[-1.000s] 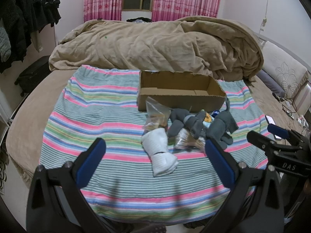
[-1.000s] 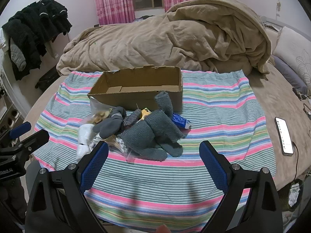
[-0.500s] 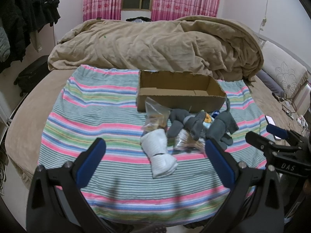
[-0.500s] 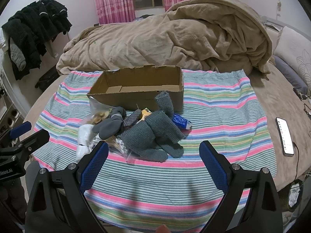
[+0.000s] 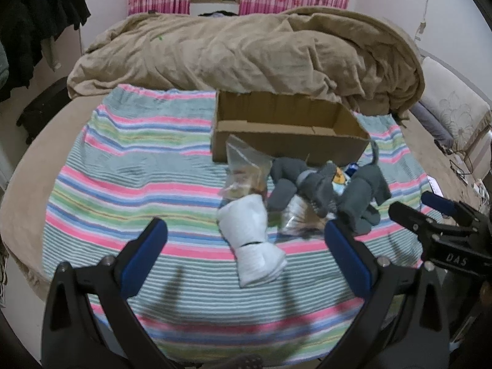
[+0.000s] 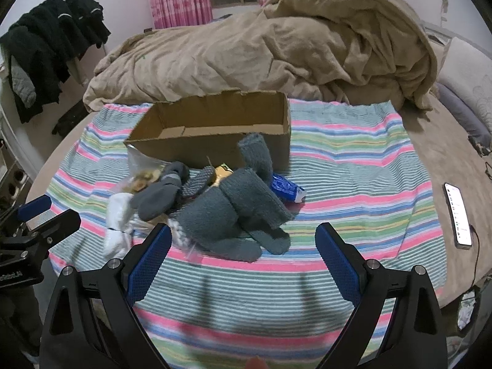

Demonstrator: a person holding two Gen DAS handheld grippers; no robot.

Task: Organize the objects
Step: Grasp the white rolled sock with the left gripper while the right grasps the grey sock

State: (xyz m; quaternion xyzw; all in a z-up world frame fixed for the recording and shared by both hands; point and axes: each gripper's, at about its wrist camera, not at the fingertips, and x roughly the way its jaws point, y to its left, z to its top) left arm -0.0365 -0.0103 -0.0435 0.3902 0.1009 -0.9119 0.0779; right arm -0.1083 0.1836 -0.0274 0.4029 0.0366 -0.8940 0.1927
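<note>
**Both grippers edge closer to the sock pile**

Since a second ago the pile has grown slightly larger in both views and sits lower between the fingers; nothing on the bed has shifted. The left gripper is spread wide, holding nothing, above the striped blanket. The rolled white sock lies between its blue pads, just right of centre, its long axis running from 11 o'clock down to 5 o'clock with the fatter folded end nearest the camera. A clear plastic bag touches its far end at 12 o'clock.

The right gripper is likewise released and empty. The grey knit socks lie just beyond its fingertips at 12 o'clock, their toes pointing toward the camera at about 5 o'clock, one cuff standing up against the cardboard box. A blue tube pokes out from under them toward 3 o'clock. The darker grey socks sit at 10 o'clock from the gripper, long axis running 1 to 7 o'clock.

The open box lies beyond the pile, touching it, long side crosswise. A phone rests well apart at 3 o'clock, and a tan duvet is heaped behind.
</note>
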